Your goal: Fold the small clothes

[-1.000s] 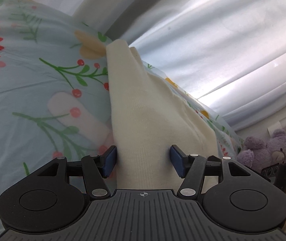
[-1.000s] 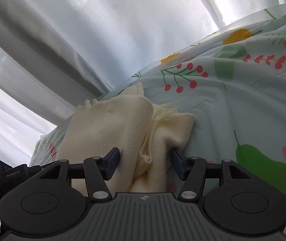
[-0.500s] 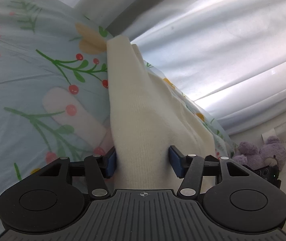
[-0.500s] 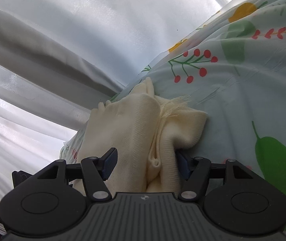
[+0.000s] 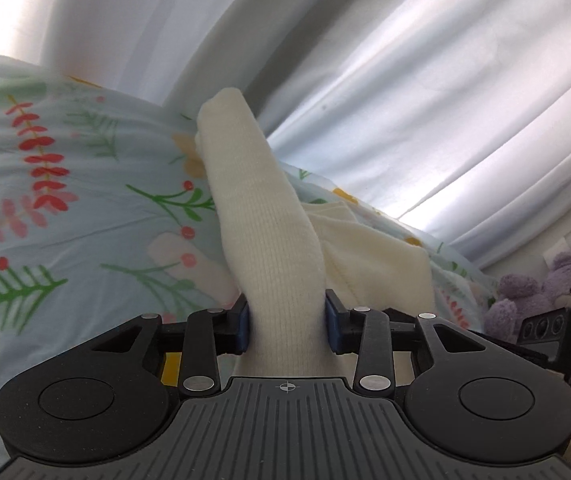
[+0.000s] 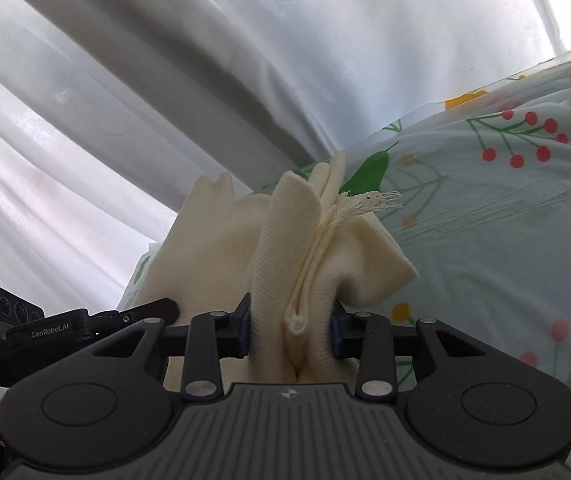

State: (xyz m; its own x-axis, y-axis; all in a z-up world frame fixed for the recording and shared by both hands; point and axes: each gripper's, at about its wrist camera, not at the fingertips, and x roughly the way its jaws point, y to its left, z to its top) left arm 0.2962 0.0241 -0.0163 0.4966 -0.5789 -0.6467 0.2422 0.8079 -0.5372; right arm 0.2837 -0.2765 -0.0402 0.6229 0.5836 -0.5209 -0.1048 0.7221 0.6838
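A cream knit garment (image 5: 269, 232) lies on a bed with a floral sheet (image 5: 65, 220). My left gripper (image 5: 287, 326) is closing, and its blue pads press both sides of a raised fold of the knit. That fold stands up as a narrow ridge above the sheet. In the right wrist view the same garment (image 6: 285, 248) is bunched, with a frayed thread tuft on top. My right gripper (image 6: 290, 334) is closing too, its pads squeezing a thick gathered bunch of the cloth. The other gripper's body (image 6: 25, 336) shows at the left edge there.
White curtains (image 5: 425, 80) hang close behind the bed. A purple plush bear (image 5: 545, 292) sits beyond the bed's right edge in the left wrist view. The floral sheet (image 6: 505, 240) spreads out to the right of the garment.
Both grippers have narrowed onto the cream knit. The left one has risen, pulling its fold up into a tall ridge. The right one has shifted sideways with the bunch gathered tighter.
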